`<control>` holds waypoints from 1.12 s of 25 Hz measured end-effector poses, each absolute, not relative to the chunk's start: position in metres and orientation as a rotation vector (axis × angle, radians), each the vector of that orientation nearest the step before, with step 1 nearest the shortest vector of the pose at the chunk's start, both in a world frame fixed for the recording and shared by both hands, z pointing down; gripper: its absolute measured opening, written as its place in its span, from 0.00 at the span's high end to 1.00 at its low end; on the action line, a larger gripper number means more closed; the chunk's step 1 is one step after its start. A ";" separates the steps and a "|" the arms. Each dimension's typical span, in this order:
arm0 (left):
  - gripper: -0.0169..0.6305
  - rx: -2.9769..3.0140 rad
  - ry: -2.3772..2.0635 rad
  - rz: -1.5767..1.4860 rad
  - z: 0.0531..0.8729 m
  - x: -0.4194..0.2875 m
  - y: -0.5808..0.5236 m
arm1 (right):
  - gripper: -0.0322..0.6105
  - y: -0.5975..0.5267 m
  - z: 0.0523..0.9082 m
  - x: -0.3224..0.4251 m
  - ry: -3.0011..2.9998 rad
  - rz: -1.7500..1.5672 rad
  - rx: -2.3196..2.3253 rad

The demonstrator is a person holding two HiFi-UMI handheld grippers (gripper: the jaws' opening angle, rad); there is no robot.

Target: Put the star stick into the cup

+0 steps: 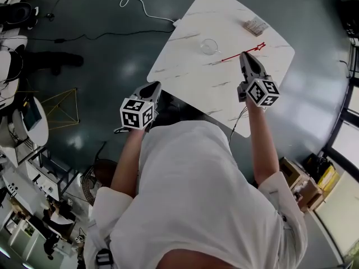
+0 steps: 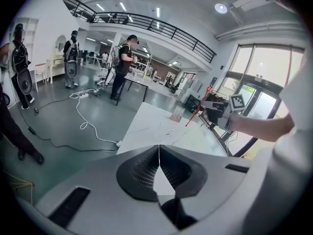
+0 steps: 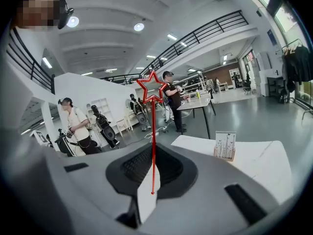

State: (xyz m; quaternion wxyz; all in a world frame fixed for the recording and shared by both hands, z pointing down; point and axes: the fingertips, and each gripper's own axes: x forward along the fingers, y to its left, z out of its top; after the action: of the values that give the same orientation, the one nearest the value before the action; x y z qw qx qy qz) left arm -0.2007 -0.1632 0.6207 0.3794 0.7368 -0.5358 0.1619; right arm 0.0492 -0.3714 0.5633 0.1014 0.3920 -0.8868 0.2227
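The red star stick (image 1: 242,53) is off the table, clamped in my right gripper (image 1: 245,55), which is shut on its shaft. In the right gripper view the stick (image 3: 152,146) runs up between the jaws of the right gripper (image 3: 152,150), star end on top. The clear cup (image 1: 209,46) stands on the white marble table (image 1: 196,83), a little to the left of the stick's lower end. My left gripper (image 1: 155,87) hangs shut and empty over the table's near left edge. In the left gripper view its jaws (image 2: 158,150) meet, and the right gripper (image 2: 218,109) holds the stick (image 2: 198,112) tilted.
A small card holder (image 1: 255,25) stands at the table's far right corner, also in the right gripper view (image 3: 225,146). A white cable (image 1: 140,4) and black cables lie on the floor to the left. Desks and equipment crowd the left side; people stand in the hall.
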 end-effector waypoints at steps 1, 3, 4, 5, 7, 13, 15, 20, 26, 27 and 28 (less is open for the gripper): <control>0.95 1.881 -1.356 0.416 0.624 -0.202 -0.166 | 0.89 -0.377 0.567 0.046 -2.611 0.665 1.175; 0.95 1.880 -1.330 0.417 0.630 -0.205 -0.172 | 0.89 -0.386 0.574 0.038 -2.595 0.665 1.195; 0.95 1.880 -1.318 0.417 0.633 -0.205 -0.175 | 0.89 -0.390 0.577 0.033 -2.586 0.661 1.199; 0.95 1.880 -1.306 0.418 0.635 -0.206 -0.178 | 0.89 -0.394 0.581 0.029 -2.577 0.658 1.204; 0.95 1.884 -1.281 0.423 0.641 -0.205 -0.184 | 0.89 -0.403 0.590 0.023 -2.557 0.654 1.223; 0.95 1.906 -1.194 0.432 0.654 -0.197 -0.199 | 0.89 -0.415 0.616 0.008 -2.503 0.682 1.269; 0.95 1.905 -1.172 0.436 0.657 -0.194 -0.200 | 0.89 -0.416 0.623 0.006 -2.482 0.686 1.289; 0.95 1.888 -1.117 0.460 0.674 -0.189 -0.197 | 0.89 -0.416 0.652 0.006 -2.412 0.711 1.386; 0.95 1.874 -1.080 0.479 0.685 -0.192 -0.190 | 0.89 -0.413 0.681 -0.003 -2.361 0.789 1.411; 0.95 1.871 -1.078 0.480 0.686 -0.194 -0.189 | 0.89 -0.411 0.686 -0.004 -2.343 0.814 1.414; 0.95 1.868 -1.076 0.480 0.688 -0.197 -0.188 | 0.89 -0.408 0.691 -0.005 -2.325 0.844 1.416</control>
State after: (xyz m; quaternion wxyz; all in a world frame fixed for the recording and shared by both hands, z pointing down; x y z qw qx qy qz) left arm -0.1967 -0.1883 0.6877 0.4496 0.7555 -0.4352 0.1941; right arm -0.0051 -0.4084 0.6915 0.1452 0.4917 -0.8071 0.2928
